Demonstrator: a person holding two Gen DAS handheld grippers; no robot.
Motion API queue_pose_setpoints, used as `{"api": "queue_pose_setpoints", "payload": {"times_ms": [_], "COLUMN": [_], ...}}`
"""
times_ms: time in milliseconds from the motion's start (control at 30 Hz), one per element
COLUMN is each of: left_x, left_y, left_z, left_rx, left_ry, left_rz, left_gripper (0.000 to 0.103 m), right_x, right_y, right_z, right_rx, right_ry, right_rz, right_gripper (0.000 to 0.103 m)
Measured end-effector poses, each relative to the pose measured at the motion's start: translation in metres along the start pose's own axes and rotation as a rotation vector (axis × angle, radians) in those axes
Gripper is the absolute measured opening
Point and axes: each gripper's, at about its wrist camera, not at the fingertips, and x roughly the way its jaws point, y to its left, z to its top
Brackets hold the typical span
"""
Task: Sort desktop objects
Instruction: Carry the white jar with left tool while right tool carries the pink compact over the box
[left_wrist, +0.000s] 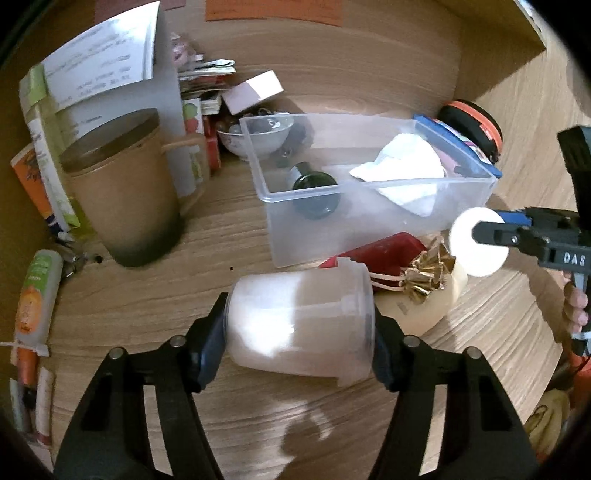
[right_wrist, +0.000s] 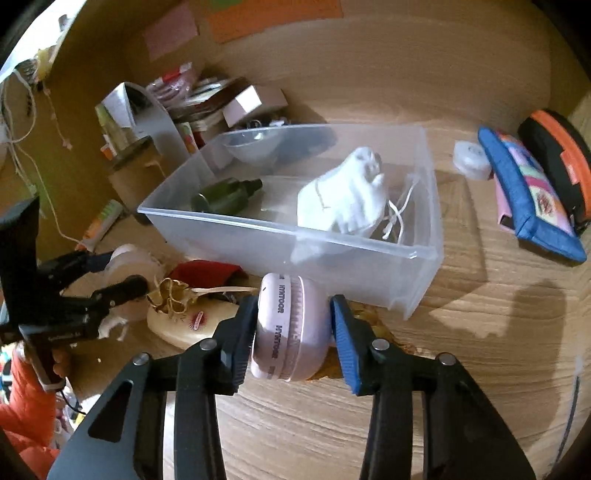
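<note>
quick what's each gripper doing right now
left gripper: closed on the frosted white plastic jar.
right gripper: closed on the round pale pink lidded case.

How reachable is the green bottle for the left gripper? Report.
Probably not yet: the left gripper grips the frosted jar, though the green bottle lies exposed in the open bin.
</note>
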Motion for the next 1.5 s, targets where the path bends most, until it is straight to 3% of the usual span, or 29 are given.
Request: {"api": "queue_pose_setpoints", "payload": {"times_ms": [200, 400, 667, 900, 1200, 1500], "left_x": [-0.015, -0.028, -0.052, -0.073, -0.080, -0.068], "left_y": [0.011, 0.017, 0.017, 0.016, 0.017, 0.010], "left_z": [-0.004, -0.002, 0.014, 0.036, 0.069, 0.096], "left_rx": [-0.042, -0.061, -0.076, -0.046, -0.048, -0.038], "left_ry": [-0.028, -0.058, -0.124, -0.151, -0.177, -0.175], "left_rz": [0.025, 0.051, 0.066, 0.089, 0.052, 0.009], "left_gripper": [0.065, 0.065, 0.065, 0.065, 0.065, 0.065], "right_x": [-0.005, -0.026, -0.050, -0.070, -0.096, -0.096], "right_y": [0.013, 0.017, 0.020, 0.017, 0.006, -0.005], "right_z": [-0.009, -0.004, 0.007, 0.013, 0.032, 0.055], "right_rx": [-0.063, -0.060, -0.049, -0.069, -0.082, -0.076], "right_ry": [-0.012, -0.064, -0.099, -0.128, -0.188, -0.216], "right_rz": [-0.057, -0.016, 0.009, -0.039, -0.071, -0.065], "right_gripper": [0.037, 0.037, 0.037, 0.037, 0.037, 0.037]}}
